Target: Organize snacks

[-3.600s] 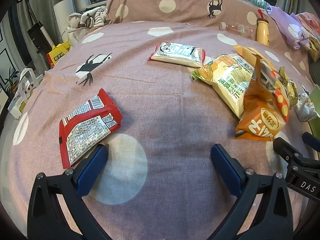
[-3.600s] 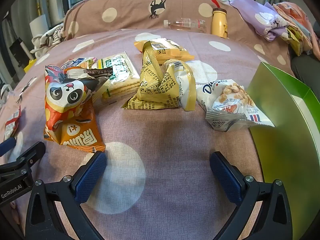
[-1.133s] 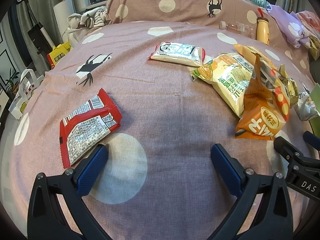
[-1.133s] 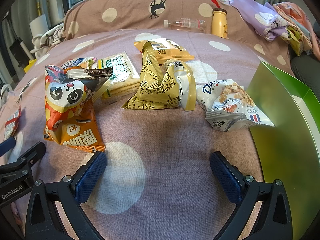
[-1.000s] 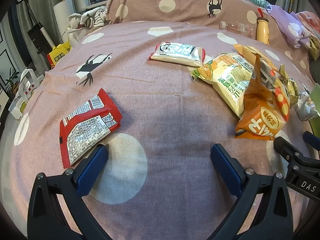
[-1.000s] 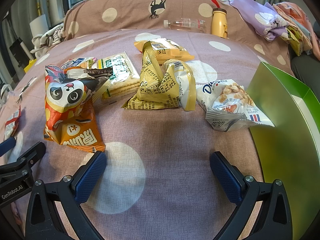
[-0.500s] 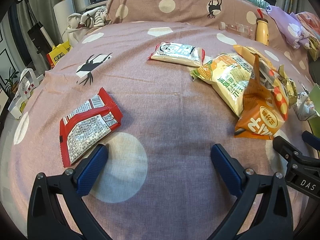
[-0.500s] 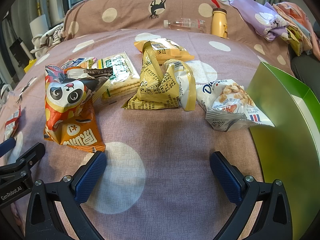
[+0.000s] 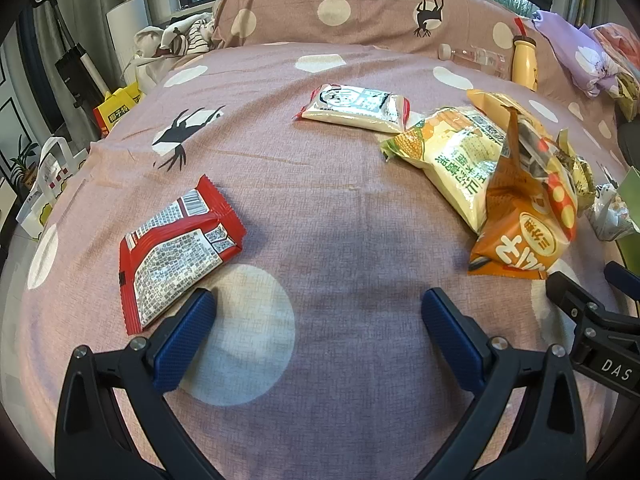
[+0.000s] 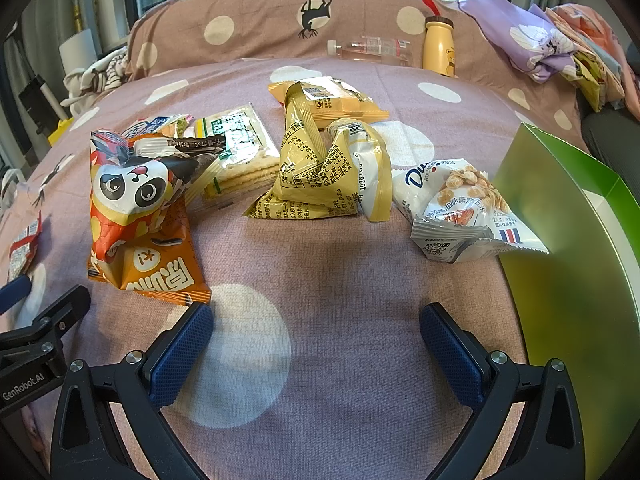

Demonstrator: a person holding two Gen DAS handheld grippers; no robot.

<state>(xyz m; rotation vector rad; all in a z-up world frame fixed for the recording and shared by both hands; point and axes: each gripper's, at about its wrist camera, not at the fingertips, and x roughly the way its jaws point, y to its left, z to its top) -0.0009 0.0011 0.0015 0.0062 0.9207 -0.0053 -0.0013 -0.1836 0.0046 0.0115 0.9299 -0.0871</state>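
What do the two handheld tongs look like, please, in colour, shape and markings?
Both look alike. The left tongs and right tongs each have a black frame with triangular cut-outs and silver screws, ending in two fingers faced with dark-blue dimpled pads. Seen from the other camera, the right one's body reads "DAS" and the left one's "GenRobot.AI", in white. No cables, hands or sleeves show.

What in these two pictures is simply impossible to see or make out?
- Green box, right wrist view: its inside is hidden by its own wall, and the frame edge cuts it off.
- Cracker pack, right wrist view: partly hidden behind the panda bag.
- Red packet, left wrist view: lies printed back up, text too small to read.
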